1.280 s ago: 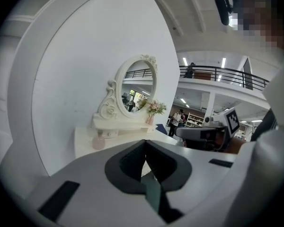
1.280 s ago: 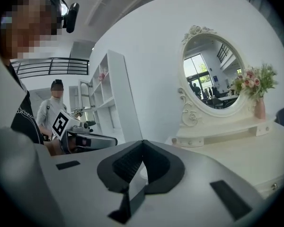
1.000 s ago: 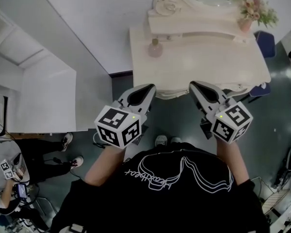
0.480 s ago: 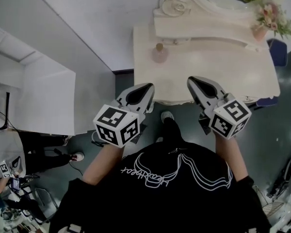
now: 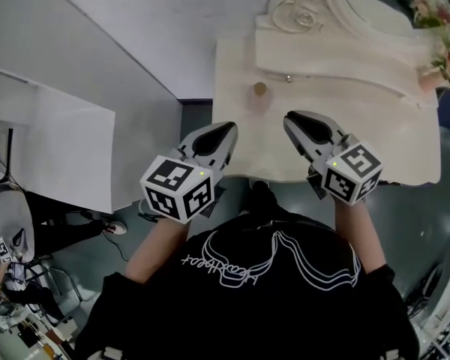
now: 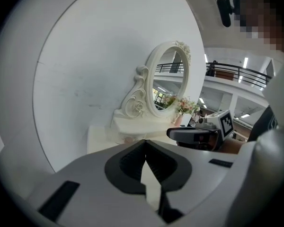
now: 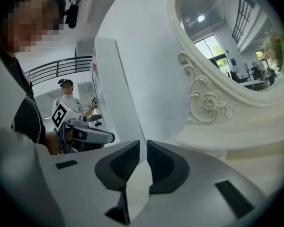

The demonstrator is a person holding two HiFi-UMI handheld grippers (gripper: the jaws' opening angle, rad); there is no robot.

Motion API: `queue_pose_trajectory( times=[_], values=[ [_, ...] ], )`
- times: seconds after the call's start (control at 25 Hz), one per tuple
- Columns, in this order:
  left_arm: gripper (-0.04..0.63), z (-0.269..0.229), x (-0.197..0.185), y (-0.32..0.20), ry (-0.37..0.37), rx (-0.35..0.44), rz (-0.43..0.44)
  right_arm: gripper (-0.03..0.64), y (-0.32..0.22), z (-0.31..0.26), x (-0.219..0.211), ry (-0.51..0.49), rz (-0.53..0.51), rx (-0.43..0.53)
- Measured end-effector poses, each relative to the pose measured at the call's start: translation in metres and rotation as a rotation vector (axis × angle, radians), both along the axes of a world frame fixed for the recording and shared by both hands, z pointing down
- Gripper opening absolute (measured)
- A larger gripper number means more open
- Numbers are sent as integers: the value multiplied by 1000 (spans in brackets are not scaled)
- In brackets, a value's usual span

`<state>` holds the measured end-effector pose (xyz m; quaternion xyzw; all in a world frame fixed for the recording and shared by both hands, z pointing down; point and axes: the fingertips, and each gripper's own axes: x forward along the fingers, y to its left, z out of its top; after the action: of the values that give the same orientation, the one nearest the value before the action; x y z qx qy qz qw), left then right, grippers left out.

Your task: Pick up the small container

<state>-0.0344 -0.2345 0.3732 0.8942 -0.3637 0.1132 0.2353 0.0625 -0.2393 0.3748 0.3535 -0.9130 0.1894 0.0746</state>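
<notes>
Head view: the small container (image 5: 259, 94), a pale pink bottle with a round cap, stands upright on the cream dressing table (image 5: 360, 126). It is toward the table's left side, just in front of the raised shelf under the mirror (image 5: 337, 10). Flowers (image 5: 444, 47) stand at the table's far right.

Both grippers are held over the table's front edge, and the container lies ahead of them and between their lines. Neither touches it. The left gripper (image 5: 229, 128) is at the front left corner, and the right gripper (image 5: 290, 118) is further right.

Left gripper view: the left gripper (image 6: 144, 144) has its jaws pressed together at the tips, with nothing between them.

Right gripper view: the right gripper (image 7: 143, 146) shows a narrow gap between its jaws. They are opening, and nothing stands between them.
</notes>
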Motion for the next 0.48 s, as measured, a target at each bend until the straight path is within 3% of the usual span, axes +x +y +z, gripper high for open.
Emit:
queue_pose_trajectory(
  times=[0.48],
  values=[
    [2, 28, -18, -43, -3, -76, -68, 187, -61, 52, -22, 85, -111, -47]
  ],
)
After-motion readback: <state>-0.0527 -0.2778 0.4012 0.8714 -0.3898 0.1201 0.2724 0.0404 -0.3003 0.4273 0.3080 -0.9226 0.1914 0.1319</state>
